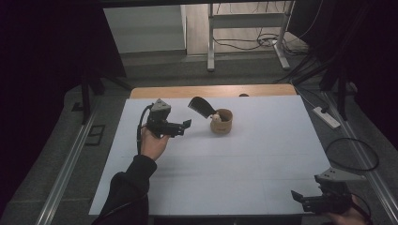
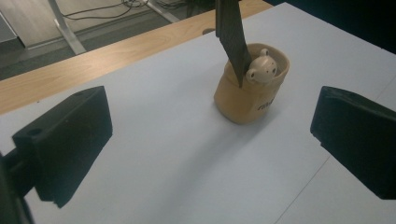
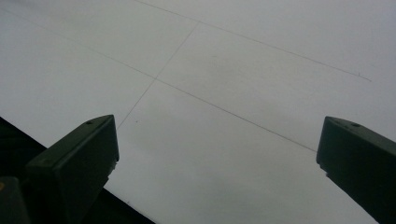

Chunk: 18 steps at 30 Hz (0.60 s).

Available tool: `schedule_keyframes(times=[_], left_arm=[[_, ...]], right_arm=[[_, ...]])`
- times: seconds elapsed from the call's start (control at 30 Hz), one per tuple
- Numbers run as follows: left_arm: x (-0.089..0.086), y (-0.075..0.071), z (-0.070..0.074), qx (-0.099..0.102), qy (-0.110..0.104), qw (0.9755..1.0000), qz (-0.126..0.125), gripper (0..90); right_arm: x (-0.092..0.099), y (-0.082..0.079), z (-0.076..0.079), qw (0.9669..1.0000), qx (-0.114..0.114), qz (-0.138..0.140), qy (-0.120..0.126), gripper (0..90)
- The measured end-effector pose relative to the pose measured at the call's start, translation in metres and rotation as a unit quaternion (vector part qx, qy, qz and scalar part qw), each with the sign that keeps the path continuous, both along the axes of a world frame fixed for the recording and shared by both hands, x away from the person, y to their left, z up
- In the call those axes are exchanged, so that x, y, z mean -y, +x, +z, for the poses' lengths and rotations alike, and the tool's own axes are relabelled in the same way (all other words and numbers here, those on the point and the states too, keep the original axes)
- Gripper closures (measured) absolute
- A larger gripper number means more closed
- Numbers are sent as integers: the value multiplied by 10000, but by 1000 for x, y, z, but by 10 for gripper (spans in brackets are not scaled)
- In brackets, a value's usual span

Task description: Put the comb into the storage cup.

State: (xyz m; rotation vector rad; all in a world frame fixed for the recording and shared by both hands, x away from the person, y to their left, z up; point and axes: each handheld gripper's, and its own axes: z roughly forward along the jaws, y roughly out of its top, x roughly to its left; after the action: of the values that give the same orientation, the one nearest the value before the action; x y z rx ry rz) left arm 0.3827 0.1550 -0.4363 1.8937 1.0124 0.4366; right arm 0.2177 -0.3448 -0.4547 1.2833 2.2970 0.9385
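Observation:
A tan cup (image 1: pixel 222 123) stands on the white table top (image 1: pixel 244 159), toward the back middle. A black flat blade (image 1: pixel 201 106) leans out of it to the upper left, and a small pale bear figure (image 1: pixel 216 118) peeks over its rim. My left gripper (image 1: pixel 184 126), held in a hand, hovers just left of the cup and points at it. In the left gripper view the jaws stand wide apart and empty (image 2: pixel 212 135), framing the cup (image 2: pixel 250 95), the blade (image 2: pixel 232 37) and the bear (image 2: pixel 261 69). My right gripper (image 1: pixel 300 200) sits at the front right corner, open (image 3: pixel 217 154) over bare white surface.
A strip of wooden tabletop (image 1: pixel 211 90) shows behind the white sheet. On the floor to the right lie a power strip (image 1: pixel 326 117) and a looped black cable (image 1: pixel 352 154). A metal desk frame (image 1: pixel 211 42) stands far behind. Metal rails run along both sides.

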Motion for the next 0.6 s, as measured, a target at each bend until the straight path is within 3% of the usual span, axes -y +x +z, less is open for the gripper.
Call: schedule_keyframes(times=[0.6], left_arm=[[3, -19, -2, -58, -25, 9997, -231, 0]], right_arm=[[0, -1, 0, 10000, 22, 30, -4, 0]])
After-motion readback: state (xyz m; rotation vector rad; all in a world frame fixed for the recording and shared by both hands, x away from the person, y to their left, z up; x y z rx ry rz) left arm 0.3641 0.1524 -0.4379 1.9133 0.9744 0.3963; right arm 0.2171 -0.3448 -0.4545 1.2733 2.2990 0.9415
